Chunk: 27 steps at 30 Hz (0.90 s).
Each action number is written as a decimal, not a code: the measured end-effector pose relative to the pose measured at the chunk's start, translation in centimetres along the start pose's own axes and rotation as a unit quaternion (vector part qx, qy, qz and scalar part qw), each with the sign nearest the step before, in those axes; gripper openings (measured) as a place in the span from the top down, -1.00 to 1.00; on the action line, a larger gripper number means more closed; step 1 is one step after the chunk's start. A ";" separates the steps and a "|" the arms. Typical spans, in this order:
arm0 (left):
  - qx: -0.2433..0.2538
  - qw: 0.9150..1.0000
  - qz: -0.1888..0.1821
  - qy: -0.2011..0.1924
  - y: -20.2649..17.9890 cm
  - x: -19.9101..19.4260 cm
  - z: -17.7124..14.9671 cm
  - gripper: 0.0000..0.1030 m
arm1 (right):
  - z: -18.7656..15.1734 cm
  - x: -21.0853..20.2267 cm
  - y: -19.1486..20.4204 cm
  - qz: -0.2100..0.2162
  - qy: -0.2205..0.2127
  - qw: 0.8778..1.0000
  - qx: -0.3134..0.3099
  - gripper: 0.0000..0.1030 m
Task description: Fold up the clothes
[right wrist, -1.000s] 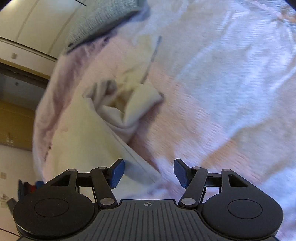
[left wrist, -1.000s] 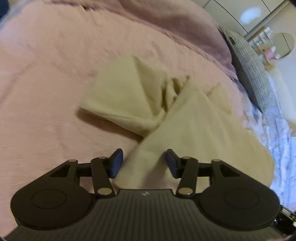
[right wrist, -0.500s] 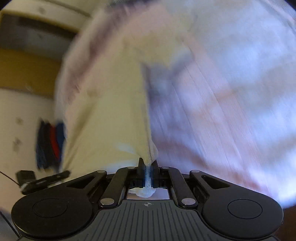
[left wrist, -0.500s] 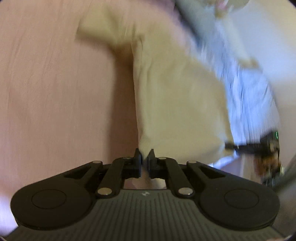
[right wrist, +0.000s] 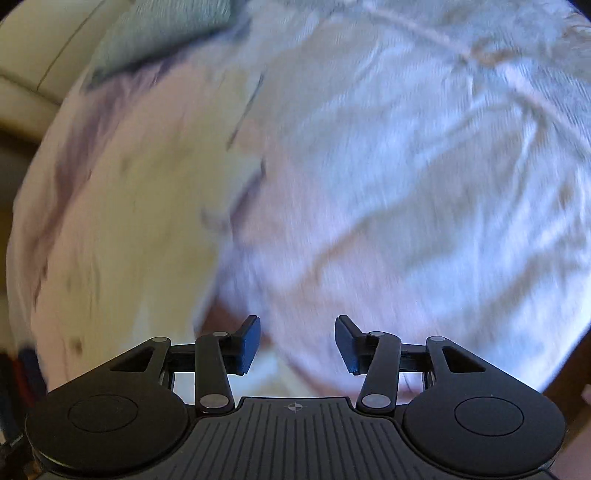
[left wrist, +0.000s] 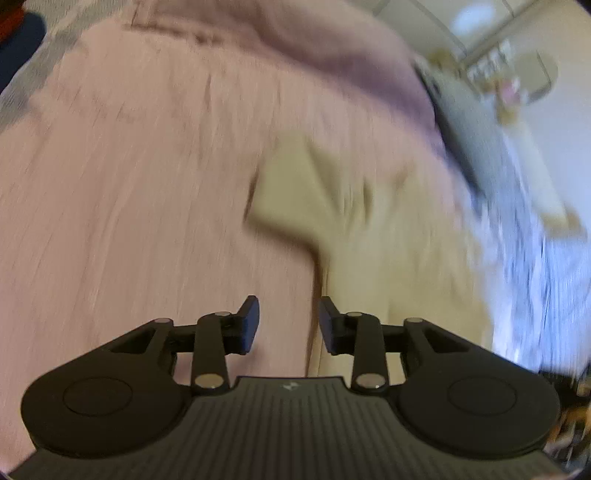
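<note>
Both grippers have let go since half a second ago, when each was pinched on an edge of the cloth; their fingers now stand apart with nothing between them. Left gripper [left wrist: 289, 319] hangs over the pink blanket [left wrist: 129, 203] on the bed, with the cream cloth [left wrist: 369, 236] ahead and to its right; the cloth's near edge runs down past the right finger [left wrist: 328, 325]. Its far part looks bunched, though blur hides the folds. Right gripper [right wrist: 297, 343] hangs over the bed too, with the cloth [right wrist: 122, 240] spread to its left and the white sheet [right wrist: 424, 166] to its right. A grey pillow [right wrist: 162, 29] lies at the bed's far edge. Both views are smeared by motion.
</note>
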State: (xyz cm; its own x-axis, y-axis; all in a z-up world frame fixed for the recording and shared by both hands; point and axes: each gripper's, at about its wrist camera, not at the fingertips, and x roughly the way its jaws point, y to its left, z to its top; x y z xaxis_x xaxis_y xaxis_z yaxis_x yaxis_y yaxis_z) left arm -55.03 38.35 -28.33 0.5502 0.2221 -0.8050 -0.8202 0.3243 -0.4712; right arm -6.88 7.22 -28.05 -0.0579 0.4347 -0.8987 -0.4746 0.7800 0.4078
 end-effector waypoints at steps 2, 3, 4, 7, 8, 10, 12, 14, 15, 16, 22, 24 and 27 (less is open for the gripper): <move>-0.004 1.000 0.002 -0.022 -0.5 2.0 2.9 0.41 | 1.9 0.9 0.7 0.006 -0.023 1.000 -0.014 0.05; -0.001 1.000 0.006 -0.028 -0.8 3.0 4.2 0.38 | 2.9 1.3 1.0 0.008 -0.034 0.999 -0.024 0.05; 0.006 0.999 0.007 -0.035 -1.2 4.1 5.6 0.36 | 4.0 2.0 1.3 0.012 -0.042 0.999 -0.029 0.05; 0.016 0.999 0.033 -0.037 -1.3 7.2 8.8 0.23 | 7.5 5.2 1.1 0.028 -0.048 0.998 -0.008 0.04; 0.014 0.998 0.048 -0.037 -1.5 8.5 9.7 0.23 | 8.7 6.4 0.7 0.036 -0.046 0.998 0.008 0.03; 0.006 0.997 0.073 -0.040 -1.5 10.8 11.2 0.22 | 11.2 8.6 0.2 0.058 -0.036 0.997 0.041 0.03; -0.010 0.995 0.089 -0.041 -1.1 13.0 12.4 0.16 | 13.4 10.7 -0.1 0.076 -0.025 0.995 0.065 0.03; -0.021 0.995 0.092 -0.018 -0.4 14.7 13.0 0.14 | 14.7 12.8 -0.5 0.082 -0.012 0.993 0.078 0.03; -0.026 0.995 0.093 -0.007 -0.1 15.5 13.3 0.14 | 14.9 13.5 -0.7 0.084 -0.003 0.993 0.085 0.02; -0.031 0.995 0.094 0.005 0.3 16.3 13.6 0.14 | 15.1 14.2 -1.0 0.085 0.006 0.992 0.093 0.02; -0.018 0.998 0.034 0.054 -1.0 18.5 10.9 0.84 | 12.8 14.2 -1.5 0.151 0.035 0.977 0.143 0.28; -0.005 0.999 0.035 0.036 -1.8 17.2 10.2 0.93 | 12.4 12.4 -0.6 0.157 0.004 0.982 0.108 0.77; 0.009 0.998 0.045 -0.043 -2.2 11.8 9.1 0.93 | 11.8 9.8 0.7 0.165 -0.041 0.984 0.056 0.83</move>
State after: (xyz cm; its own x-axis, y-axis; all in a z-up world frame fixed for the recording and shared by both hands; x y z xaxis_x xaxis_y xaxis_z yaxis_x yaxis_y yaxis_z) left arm -45.34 48.66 -33.50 0.4870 0.3286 -0.8092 -0.8642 0.3155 -0.3920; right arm 2.58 17.34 -34.66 -0.1185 0.7039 -0.7003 -0.3429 0.6329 0.6942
